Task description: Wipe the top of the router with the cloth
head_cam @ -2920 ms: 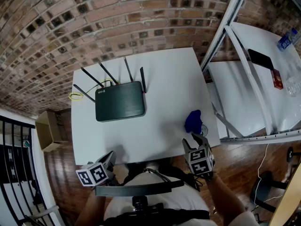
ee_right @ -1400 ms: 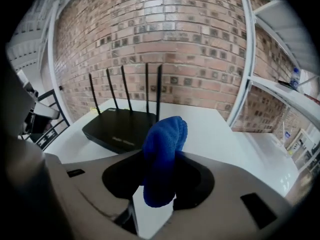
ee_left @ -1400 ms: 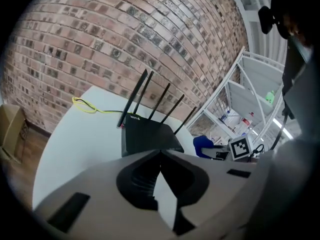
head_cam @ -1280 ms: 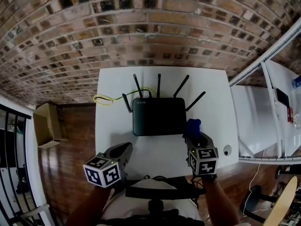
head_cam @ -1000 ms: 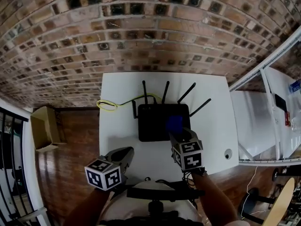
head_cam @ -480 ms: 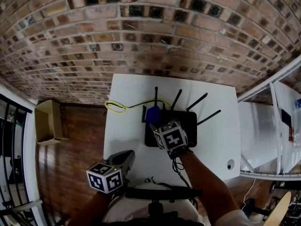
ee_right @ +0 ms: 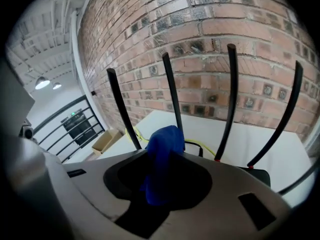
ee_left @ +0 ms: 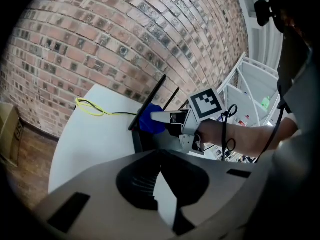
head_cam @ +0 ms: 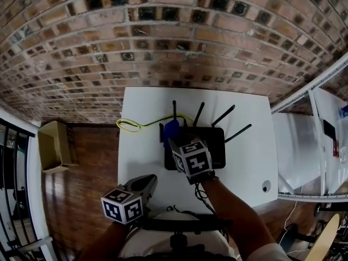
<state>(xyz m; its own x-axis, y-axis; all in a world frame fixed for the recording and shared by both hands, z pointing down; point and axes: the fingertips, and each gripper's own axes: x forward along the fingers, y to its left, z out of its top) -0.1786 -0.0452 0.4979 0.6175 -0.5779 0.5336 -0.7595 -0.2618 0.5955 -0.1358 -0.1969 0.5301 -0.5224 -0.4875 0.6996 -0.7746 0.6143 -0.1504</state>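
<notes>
I am closing the jaws of my right gripper [ee_right: 161, 171] on the bunched blue cloth [ee_right: 163, 146], which is sitting between them over the far left corner of the flat black plastic router [head_cam: 217, 148] at the far side of the white table [head_cam: 140, 151]; my left gripper [head_cam: 144, 182] is idling near me, jaws together and empty. Working this close to the thin black antennas [ee_right: 172, 94], I am risking snagging the cloth on one or knocking it askew; and with nothing bracing the router, a firm stroke may be shoving it toward the yellow cable [head_cam: 133, 125].

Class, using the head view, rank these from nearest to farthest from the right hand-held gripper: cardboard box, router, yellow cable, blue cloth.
The right hand-held gripper is closing its jaws.
1. Blue cloth, between its jaws.
2. Router, just beneath.
3. Yellow cable, to the left.
4. Cardboard box, far left.
</notes>
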